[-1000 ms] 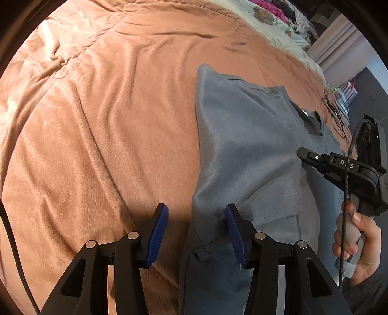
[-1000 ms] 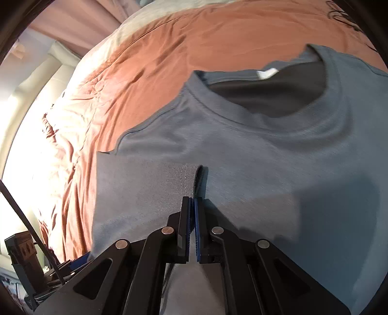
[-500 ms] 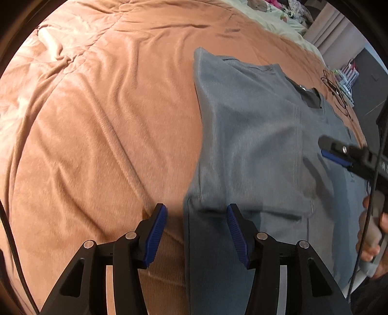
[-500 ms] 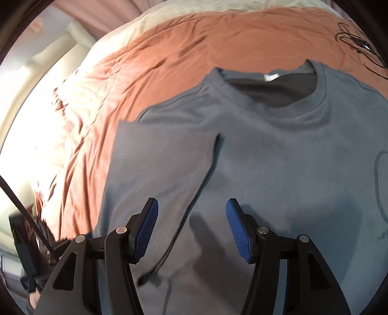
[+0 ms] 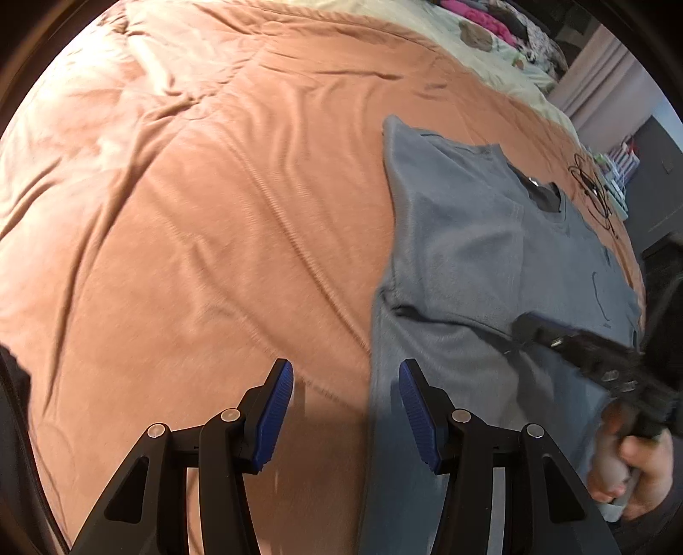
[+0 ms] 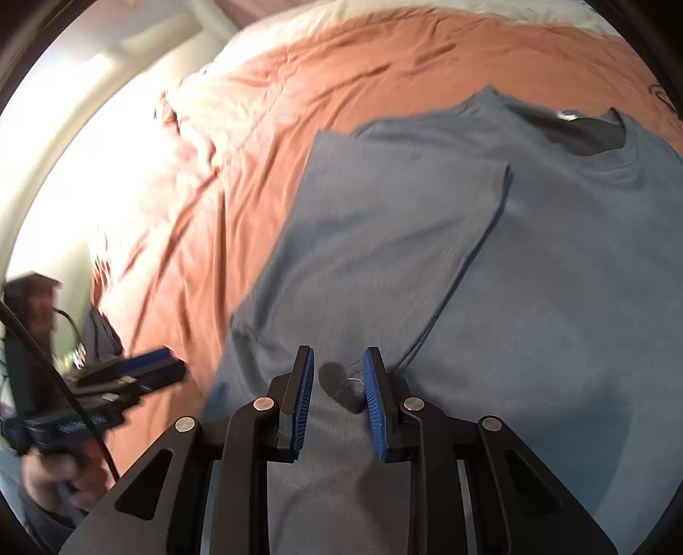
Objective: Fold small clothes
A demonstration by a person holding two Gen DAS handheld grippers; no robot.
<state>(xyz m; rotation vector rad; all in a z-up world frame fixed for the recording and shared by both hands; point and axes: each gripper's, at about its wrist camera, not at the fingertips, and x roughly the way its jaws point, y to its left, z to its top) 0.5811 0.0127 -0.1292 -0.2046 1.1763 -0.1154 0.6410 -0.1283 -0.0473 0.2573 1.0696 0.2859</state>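
Observation:
A grey-blue T-shirt point(image 5: 461, 239) point(image 6: 533, 277) lies flat on the orange-brown bedspread point(image 5: 192, 213). Its sleeve point(image 6: 397, 222) is folded inward over the chest, below the dark collar opening point(image 6: 589, 132). My left gripper point(image 5: 345, 371) point(image 6: 170, 363) is open and holds nothing; it hovers over the bedspread just off the shirt's side edge. Over the shirt's lower body, the jaws of my right gripper point(image 6: 338, 363) point(image 5: 525, 324) are closing. A gap still shows between its pads; the cloth lies beneath them, not pinched.
A tangled black cable point(image 5: 593, 188) lies on the bedspread beyond the collar. A pale sheet with a pile of coloured clothes point(image 5: 482, 21) is at the far end. A hand point(image 5: 640, 469) holds the right gripper's handle at the near right.
The right gripper let go of the sleeve hem, opened wide, then narrowed while drawing back down the shirt. The sleeve now lies folded. The left gripper slid off the shirt's edge.

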